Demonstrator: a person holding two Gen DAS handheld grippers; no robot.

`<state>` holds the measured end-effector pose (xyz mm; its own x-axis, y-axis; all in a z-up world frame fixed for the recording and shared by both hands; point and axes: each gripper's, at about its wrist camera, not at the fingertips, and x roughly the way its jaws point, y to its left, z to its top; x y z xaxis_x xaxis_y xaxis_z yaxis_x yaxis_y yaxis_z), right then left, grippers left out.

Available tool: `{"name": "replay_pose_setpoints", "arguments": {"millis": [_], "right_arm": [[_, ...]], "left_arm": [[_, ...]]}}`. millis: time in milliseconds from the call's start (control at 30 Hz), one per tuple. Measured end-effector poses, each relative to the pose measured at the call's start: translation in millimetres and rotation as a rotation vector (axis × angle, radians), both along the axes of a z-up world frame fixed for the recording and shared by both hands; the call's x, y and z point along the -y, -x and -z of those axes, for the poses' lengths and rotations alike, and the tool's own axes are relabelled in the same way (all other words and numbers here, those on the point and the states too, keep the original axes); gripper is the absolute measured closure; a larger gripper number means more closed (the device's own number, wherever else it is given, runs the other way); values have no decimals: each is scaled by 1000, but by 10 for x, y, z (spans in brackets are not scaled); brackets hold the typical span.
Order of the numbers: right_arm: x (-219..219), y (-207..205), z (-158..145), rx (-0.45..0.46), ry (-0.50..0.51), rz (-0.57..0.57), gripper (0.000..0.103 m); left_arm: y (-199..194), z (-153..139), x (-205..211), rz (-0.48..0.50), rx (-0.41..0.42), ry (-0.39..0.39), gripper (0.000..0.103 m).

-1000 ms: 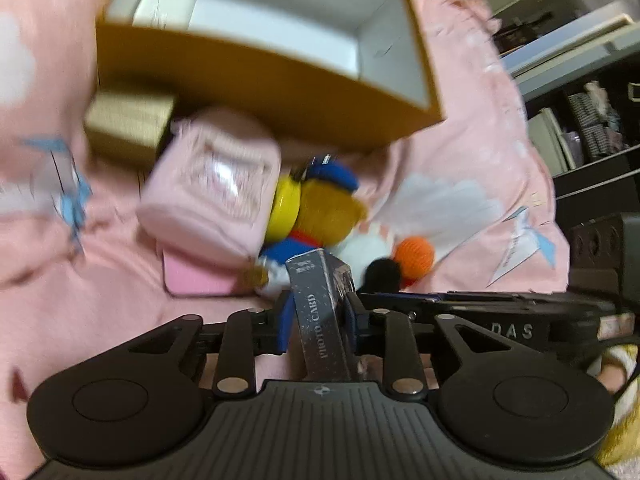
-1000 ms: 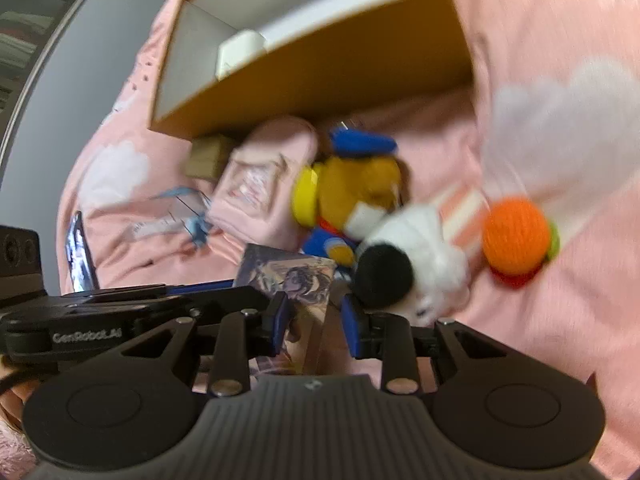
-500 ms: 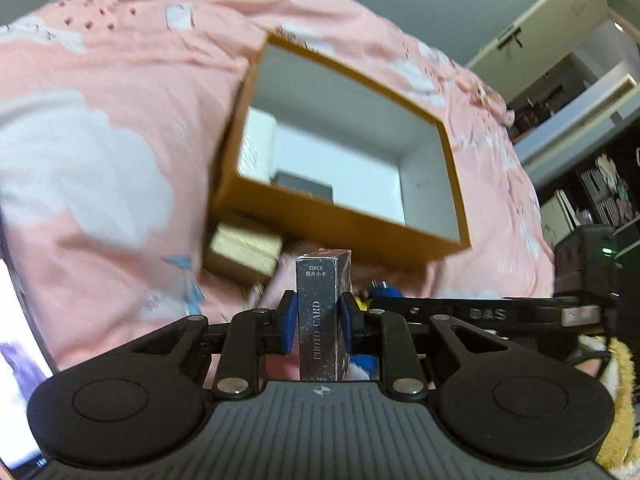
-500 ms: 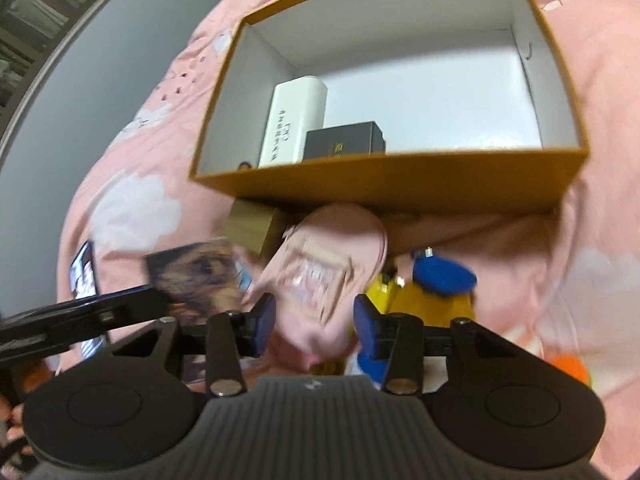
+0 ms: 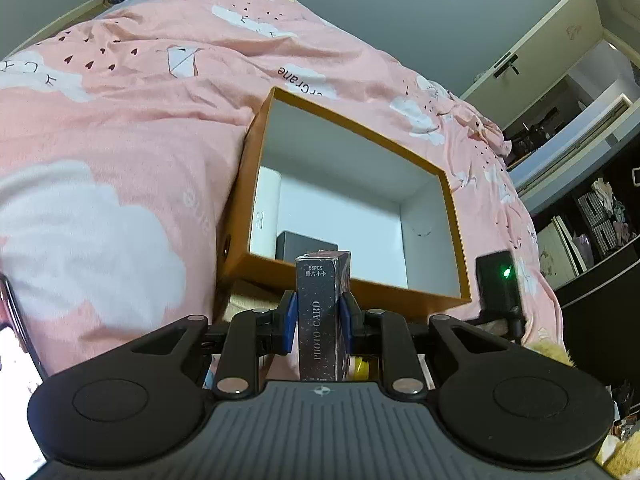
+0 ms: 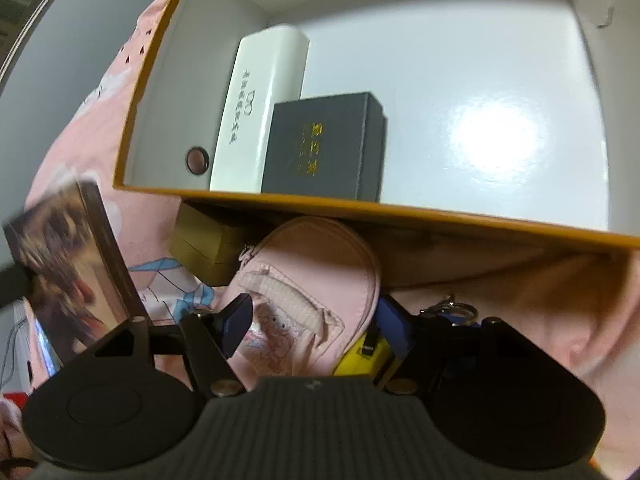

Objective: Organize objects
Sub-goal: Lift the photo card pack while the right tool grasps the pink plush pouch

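left gripper is clamping a tall dark cardboard photo-card box upright between its blue pads, printed side toward the camera. just beyond the box top, a large orange cardboard storage box with a white inside is sitting open on a pink cloud-print duvet; the held box is standing short of its near wall, not over the opening.

right gripper is spreading, its jaws having just been opening, and nothing is pressed between them. a pink zipped fabric pouch is lying between and just beyond the fingers, with a yellow and blue plush toy beside it at the right finger. a small olive-gold box is resting against the storage box's near wall, left of the pouch. inside the storage box, a dark grey square box and a long white case are lying side by side, touching, toward the left wall. the photo-card box is showing at the far left of this view, blurred.
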<state>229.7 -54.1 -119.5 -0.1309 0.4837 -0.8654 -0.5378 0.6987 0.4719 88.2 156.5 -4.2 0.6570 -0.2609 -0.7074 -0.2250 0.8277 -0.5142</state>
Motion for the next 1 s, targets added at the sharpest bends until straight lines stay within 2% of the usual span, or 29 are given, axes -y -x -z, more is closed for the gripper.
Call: {"name": "replay_pose_setpoints", "arguments": {"millis": [33, 100, 167, 267, 500, 633, 767, 867, 1000], "right_arm": [[-11, 12, 19, 10, 6, -3, 42], [-19, 35, 23, 40, 15, -14, 48], [7, 58, -23, 58, 4, -24, 62], [62, 136, -178, 100, -20, -50, 71], [273, 375, -826, 260, -98, -132, 73], [433, 420, -1230, 351, -138, -141, 74], [643, 355, -1698, 475, -172, -106, 74], [767, 212, -1981, 604, -164, -57, 74], [786, -59, -2073, 705, -132, -8, 74]], "left_arm": [[-5, -4, -11, 0, 1, 1, 78], [-25, -11, -19, -1, 2, -1, 78], [-40, -21, -23, -2, 2, -3, 78], [-54, -44, -38, -2, 0, -8, 78], [-136, -224, -51, 24, 20, -54, 78], [-266, -345, -33, 47, 47, -68, 78], [-449, -445, 60, 89, 71, -94, 78], [-665, -468, 155, 125, 83, -103, 78], [-1003, -345, 344, 180, 73, -131, 78]]}}
